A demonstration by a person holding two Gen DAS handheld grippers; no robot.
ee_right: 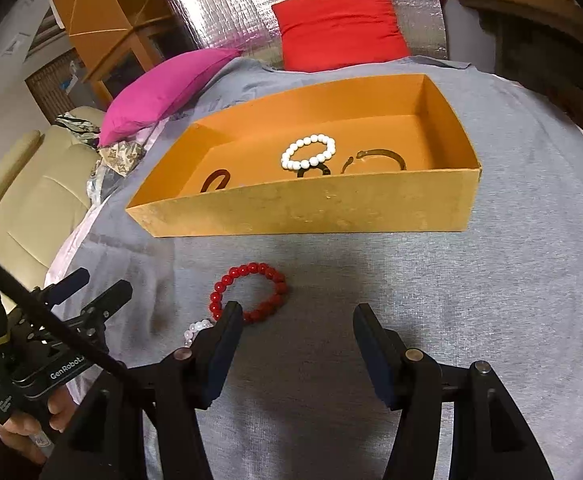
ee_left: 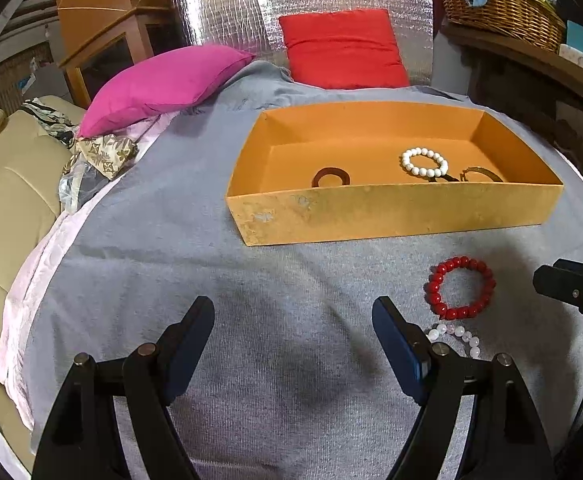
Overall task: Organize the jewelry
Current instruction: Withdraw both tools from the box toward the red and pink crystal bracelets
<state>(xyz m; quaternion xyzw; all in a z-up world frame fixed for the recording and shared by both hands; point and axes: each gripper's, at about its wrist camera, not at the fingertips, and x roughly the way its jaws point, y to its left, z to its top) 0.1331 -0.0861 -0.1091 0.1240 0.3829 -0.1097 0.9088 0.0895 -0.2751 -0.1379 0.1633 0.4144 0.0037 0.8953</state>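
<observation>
An orange box [ee_left: 391, 210] [ee_right: 311, 208] stands on the grey cloth. Inside lie a white bead bracelet [ee_left: 424, 162] [ee_right: 308, 151], a dark ring-shaped bangle [ee_left: 330, 176] [ee_right: 215, 181] and a dark open bangle [ee_left: 483, 174] [ee_right: 383, 157]. A red bead bracelet [ee_left: 461, 287] [ee_right: 249, 293] lies on the cloth in front of the box. A pale pink bead bracelet [ee_left: 457, 338] [ee_right: 197, 327] lies just nearer, partly hidden by fingers. My left gripper [ee_left: 293, 326] is open and empty, left of both bracelets; it also shows in the right wrist view [ee_right: 91, 286]. My right gripper [ee_right: 297, 330] is open and empty, its left finger just before the red bracelet.
A magenta pillow [ee_left: 163, 84] and a red pillow [ee_left: 341, 48] lie behind the box against a silver foil sheet [ee_left: 291, 4]. A beige sofa [ee_left: 7, 184] is at the left. A wicker basket [ee_left: 499, 0] sits on a wooden shelf at the right.
</observation>
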